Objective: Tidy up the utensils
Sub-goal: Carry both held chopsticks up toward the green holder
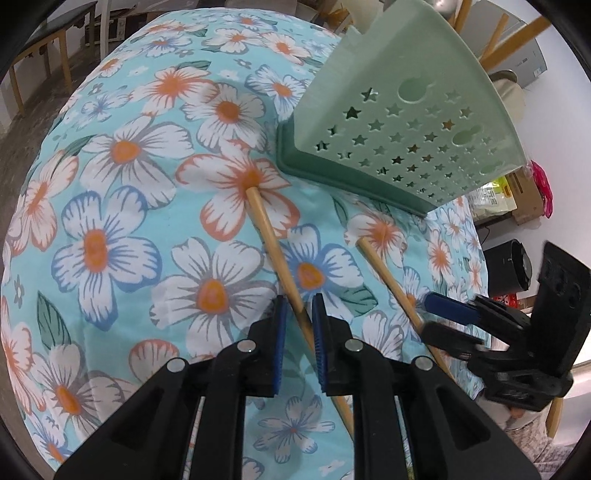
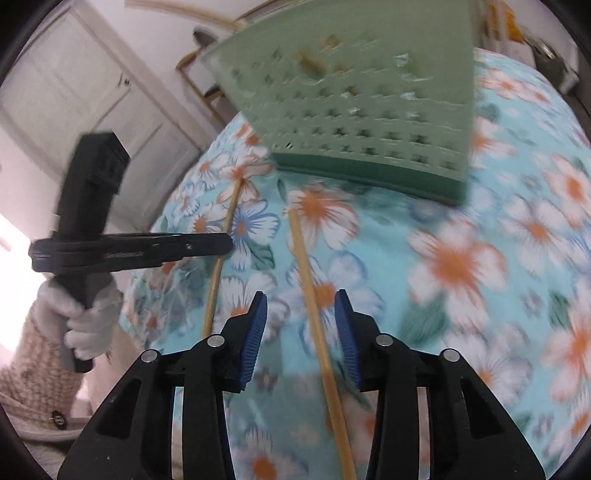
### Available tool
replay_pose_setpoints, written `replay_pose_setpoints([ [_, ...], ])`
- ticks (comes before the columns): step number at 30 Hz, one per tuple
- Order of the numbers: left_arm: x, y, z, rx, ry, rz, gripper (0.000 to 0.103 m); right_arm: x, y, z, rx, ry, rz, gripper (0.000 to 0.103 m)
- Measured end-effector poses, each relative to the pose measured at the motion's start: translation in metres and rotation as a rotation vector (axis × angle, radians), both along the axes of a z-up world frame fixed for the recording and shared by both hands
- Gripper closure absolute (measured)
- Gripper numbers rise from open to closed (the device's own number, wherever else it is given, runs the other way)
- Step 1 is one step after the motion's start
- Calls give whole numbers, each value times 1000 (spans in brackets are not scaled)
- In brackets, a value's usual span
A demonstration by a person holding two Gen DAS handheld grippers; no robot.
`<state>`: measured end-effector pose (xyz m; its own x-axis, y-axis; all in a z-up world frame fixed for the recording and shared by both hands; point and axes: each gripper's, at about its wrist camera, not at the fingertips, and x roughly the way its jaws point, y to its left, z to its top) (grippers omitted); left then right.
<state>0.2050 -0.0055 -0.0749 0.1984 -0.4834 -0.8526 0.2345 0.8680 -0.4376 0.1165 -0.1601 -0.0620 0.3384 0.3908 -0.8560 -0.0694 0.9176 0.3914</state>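
Two wooden chopsticks lie on the flowered tablecloth in front of a green star-perforated utensil holder [image 1: 413, 122]. In the left wrist view my left gripper [image 1: 299, 314] is open, its blue pads straddling the left chopstick [image 1: 273, 251] without pinching it. The right chopstick [image 1: 388, 280] lies beside it, with my right gripper [image 1: 439, 321] over its lower part. In the right wrist view my right gripper [image 2: 299, 325] is open around the right chopstick [image 2: 310, 291]. The left chopstick [image 2: 221, 254] and left gripper [image 2: 218, 242] are to its left. The holder [image 2: 369, 110] stands ahead.
The tablecloth [image 1: 122, 206] covers a round table that drops off at the left and far edges. Wooden chair legs [image 1: 517, 33] and boxes [image 1: 524, 192] stand behind the holder. A white door [image 2: 74, 92] is at the left of the right wrist view.
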Motion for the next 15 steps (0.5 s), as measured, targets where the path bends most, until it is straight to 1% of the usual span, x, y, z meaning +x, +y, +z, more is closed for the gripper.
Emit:
replay_pose_setpoints([
  [3, -1, 1, 1, 5, -3, 4, 90, 13, 12, -13, -74, 11, 21, 82],
  [4, -1, 0, 1, 9, -5, 3, 90, 14, 12, -13, -85, 8, 15, 91],
  [5, -2, -2, 0, 12, -6, 3, 90, 14, 9, -13, -84, 10, 0, 95],
  [7, -1, -3, 1, 19, -11, 0, 90, 12, 2, -13, -56, 21, -38, 96],
  [10, 2, -4, 1, 23, -16, 7, 90, 1, -19, -12, -25, 42, -127, 97],
  [11, 4, -4, 2, 22, -15, 11, 89, -5, -30, -13, 1, 53, -168, 97],
  [13, 7, -4, 1, 20, -13, 22, 88, -14, -42, -13, 24, 61, -217, 98],
  [15, 12, -5, 0, 28, -14, 36, 87, -21, -51, -15, 53, 71, -243, 98],
])
